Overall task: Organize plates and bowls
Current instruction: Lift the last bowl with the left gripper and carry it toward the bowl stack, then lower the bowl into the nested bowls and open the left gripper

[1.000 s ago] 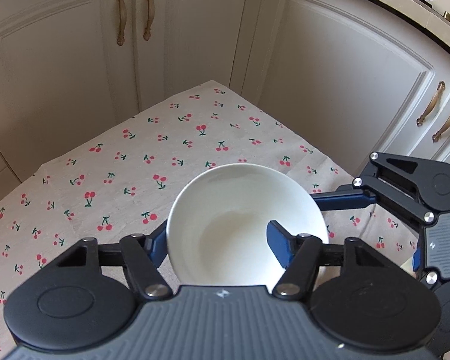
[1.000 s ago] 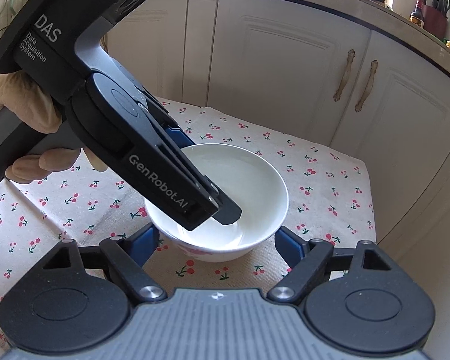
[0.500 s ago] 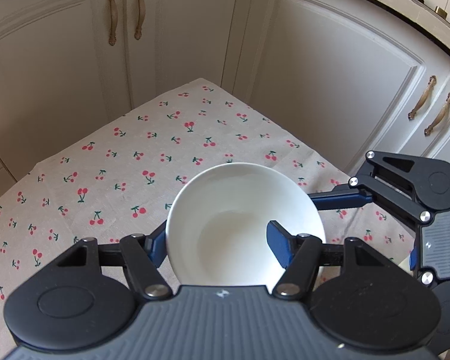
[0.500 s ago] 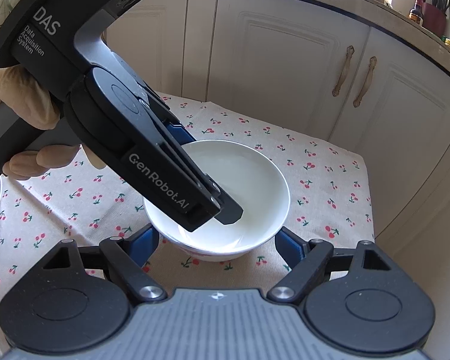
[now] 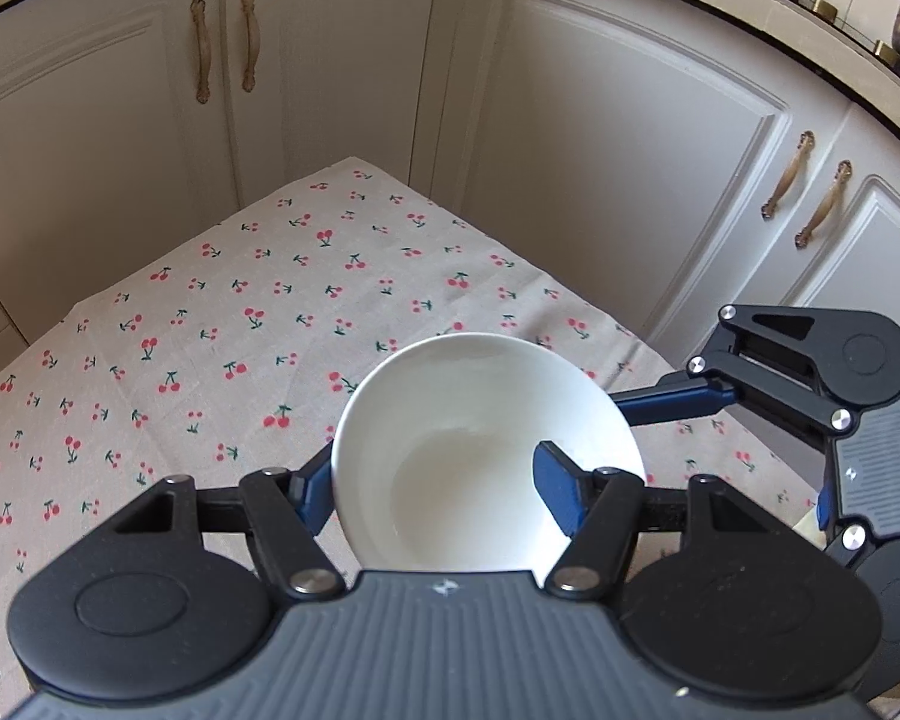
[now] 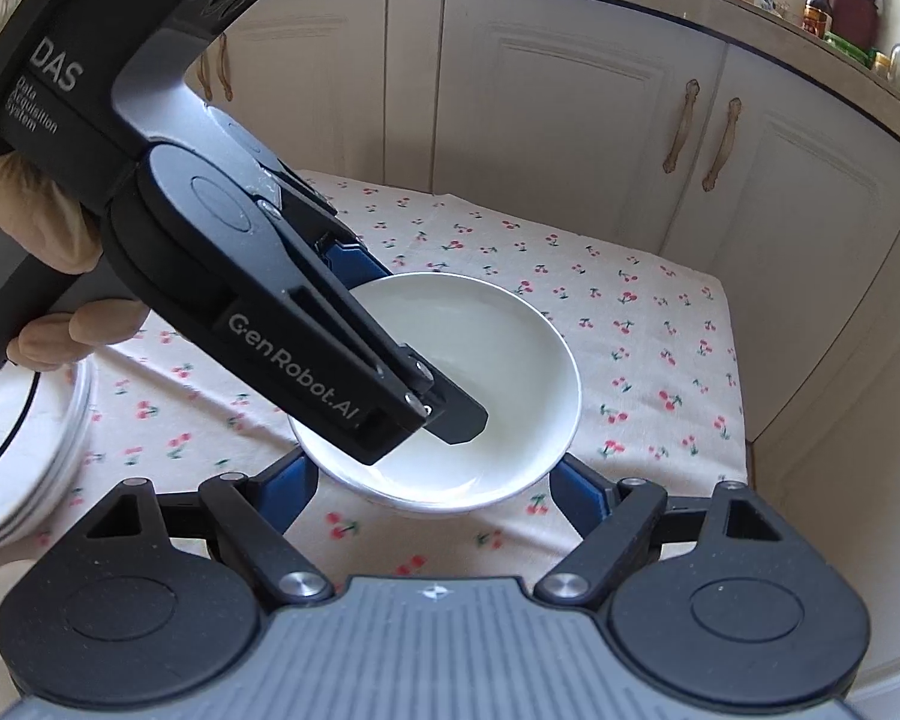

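Left gripper (image 5: 435,489) fingers clamped on white bowl (image 5: 480,414) rim, right gripper (image 6: 435,489) fingers wide apart beneath it

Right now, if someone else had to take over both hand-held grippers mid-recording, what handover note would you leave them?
Left hand-held gripper: shut on the rim of the white bowl, one finger inside, one outside.
Right hand-held gripper: open, its fingers either side of the bowl's near edge, gripping nothing.
Bowl: over the cherry-print tablecloth; whether it touches the cloth cannot be told.
Plates: a stack sits at the left edge of the right wrist view.
Done: bowl grasped.
Left: probably carry the bowl to its place near the stack and release it.
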### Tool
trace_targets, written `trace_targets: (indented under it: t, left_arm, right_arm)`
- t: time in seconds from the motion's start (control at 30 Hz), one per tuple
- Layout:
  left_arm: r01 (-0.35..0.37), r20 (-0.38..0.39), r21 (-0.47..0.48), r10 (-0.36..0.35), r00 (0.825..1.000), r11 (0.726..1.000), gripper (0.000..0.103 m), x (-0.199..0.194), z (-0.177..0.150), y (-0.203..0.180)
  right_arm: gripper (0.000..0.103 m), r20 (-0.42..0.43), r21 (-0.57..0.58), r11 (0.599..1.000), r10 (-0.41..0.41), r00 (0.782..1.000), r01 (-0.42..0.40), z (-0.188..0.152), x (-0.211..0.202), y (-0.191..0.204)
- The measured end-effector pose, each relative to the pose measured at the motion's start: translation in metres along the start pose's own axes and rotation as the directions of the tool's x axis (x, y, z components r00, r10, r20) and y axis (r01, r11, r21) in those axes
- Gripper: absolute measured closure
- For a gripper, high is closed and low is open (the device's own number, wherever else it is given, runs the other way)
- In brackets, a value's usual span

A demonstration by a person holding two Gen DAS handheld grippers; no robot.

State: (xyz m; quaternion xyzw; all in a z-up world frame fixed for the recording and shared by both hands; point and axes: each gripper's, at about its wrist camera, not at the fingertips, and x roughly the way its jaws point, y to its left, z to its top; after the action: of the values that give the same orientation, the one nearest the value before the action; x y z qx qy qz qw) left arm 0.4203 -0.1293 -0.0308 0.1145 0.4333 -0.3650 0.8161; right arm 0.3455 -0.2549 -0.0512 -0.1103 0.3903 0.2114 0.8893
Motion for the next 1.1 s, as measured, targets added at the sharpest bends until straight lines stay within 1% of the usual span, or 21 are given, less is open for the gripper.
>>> trace_targets:
  t: [0.23, 0.57, 0.9, 1.1]
  left_arm:
    - [0.020, 0.012, -0.008, -0.019, 1.000, 1.000, 0.037, -0.023, -0.014, -0.018]
    - [0.017, 0.044, 0.009, -0.017, 0.999, 1.000, 0.037, -0.060, -0.034, -0.045]
    - [-0.010, 0.078, 0.014, 0.009, 0.997, 1.000, 0.037, -0.096, -0.058, -0.068]
    - [-0.028, 0.071, -0.019, 0.029, 0.997, 0.999, 0.037, -0.106, -0.079, -0.080]
  right_arm:
    - [0.015, 0.013, -0.010, 1.000, -0.014, 1.000, 0.014, -0.010, -0.028, 0.015]
    - [0.015, 0.053, -0.025, 0.999, -0.022, 0.998, 0.023, -0.023, -0.069, 0.039]
    - [0.015, 0.100, -0.043, 0.999, -0.008, 0.995, 0.012, -0.037, -0.102, 0.063]
    - [0.015, 0.128, -0.040, 0.999, 0.016, 0.992, -0.011, -0.052, -0.118, 0.078]
